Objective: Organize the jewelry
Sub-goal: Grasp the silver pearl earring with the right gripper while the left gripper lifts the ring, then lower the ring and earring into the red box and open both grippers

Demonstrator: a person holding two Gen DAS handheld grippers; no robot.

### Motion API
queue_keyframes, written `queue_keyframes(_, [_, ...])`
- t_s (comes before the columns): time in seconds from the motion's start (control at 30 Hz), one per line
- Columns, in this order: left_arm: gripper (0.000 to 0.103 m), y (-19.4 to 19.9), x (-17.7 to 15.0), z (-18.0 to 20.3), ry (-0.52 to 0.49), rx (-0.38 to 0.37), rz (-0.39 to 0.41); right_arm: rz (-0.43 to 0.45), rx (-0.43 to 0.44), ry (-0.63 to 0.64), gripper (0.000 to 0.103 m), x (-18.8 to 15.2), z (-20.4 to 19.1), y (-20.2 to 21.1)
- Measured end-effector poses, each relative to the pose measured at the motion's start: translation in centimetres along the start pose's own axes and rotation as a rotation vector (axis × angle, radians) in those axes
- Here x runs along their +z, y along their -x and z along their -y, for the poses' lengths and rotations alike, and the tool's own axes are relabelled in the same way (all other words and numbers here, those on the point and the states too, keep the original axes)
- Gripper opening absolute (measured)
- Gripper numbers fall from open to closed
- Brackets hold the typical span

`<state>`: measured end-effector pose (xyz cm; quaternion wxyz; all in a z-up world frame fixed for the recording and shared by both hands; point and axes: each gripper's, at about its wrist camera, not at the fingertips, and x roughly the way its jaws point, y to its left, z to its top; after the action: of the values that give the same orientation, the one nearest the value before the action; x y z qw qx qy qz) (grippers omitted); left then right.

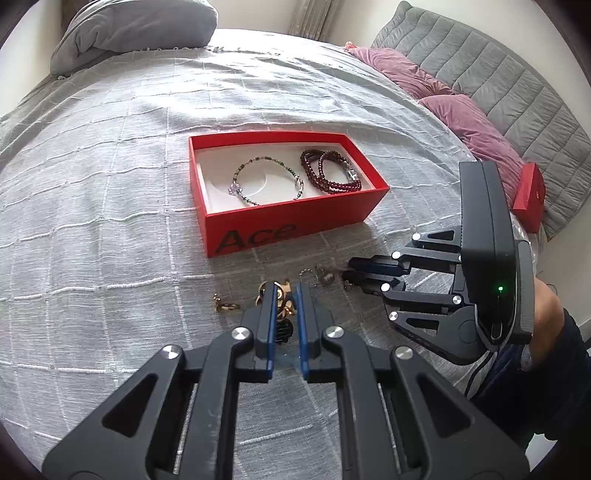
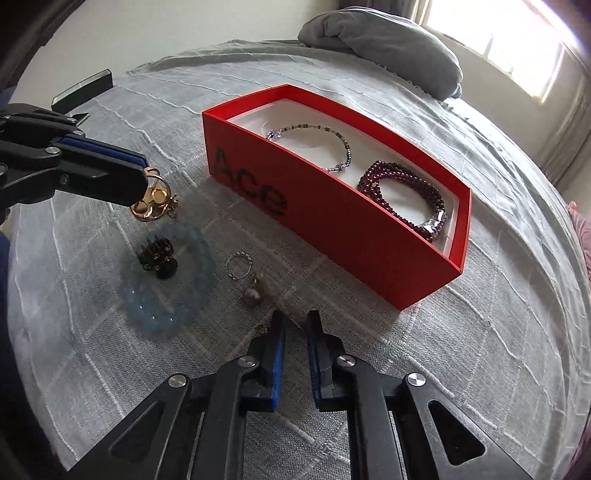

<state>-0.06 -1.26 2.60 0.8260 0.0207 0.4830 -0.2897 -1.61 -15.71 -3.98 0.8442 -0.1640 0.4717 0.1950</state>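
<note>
A red open box [image 1: 258,221] [image 2: 332,221] marked "Ace" sits on the bed. It holds a green-beaded bracelet [image 1: 269,181] [image 2: 314,142] and a dark red bead bracelet [image 1: 328,170] [image 2: 406,195]. My left gripper [image 1: 287,286] [image 2: 142,173] is shut on a gold clasp piece [image 2: 153,201] [image 1: 282,295] and holds it just above the bedspread. My right gripper [image 2: 295,317] [image 1: 347,271] is slightly open and empty, low over the bed. Loose on the bed lie a light blue bead bracelet [image 2: 166,273], a dark studded piece [image 2: 157,258], a small chain ring [image 2: 239,265] and a grey pearl piece [image 2: 253,293].
The bedspread [image 1: 110,221] is grey with white stitched lines. A grey pillow [image 1: 136,29] [image 2: 388,44] lies at the far end. Pink cushions [image 1: 461,118] and a red box lid [image 1: 528,199] lie by the grey headboard. A small gold ring [image 1: 227,305] lies left of my left gripper.
</note>
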Motion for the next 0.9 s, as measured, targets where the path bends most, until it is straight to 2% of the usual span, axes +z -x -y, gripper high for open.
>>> queue_keyframes(0.13, [0.011,0.0,0.1,-0.2,0.006,0.0,0.005,-0.008,0.018,-0.012,0.003,0.3,-0.2,0.3])
queue_keyframes(0.33, [0.011,0.1,0.2,-0.3,0.008,0.0,0.011,0.039,0.064,-0.099,0.002,0.9,1.4,2.2])
queue_keyframes(0.53, [0.011,0.1,0.3,-0.3,0.007,-0.001,0.016,0.056,0.073,-0.119,0.002,0.9,1.9,3.1])
queue_keyframes(0.9, [0.011,1.2,0.8,-0.2,0.007,-0.028,0.08,0.159,0.081,-0.171,0.002,1.1,3.4,6.3])
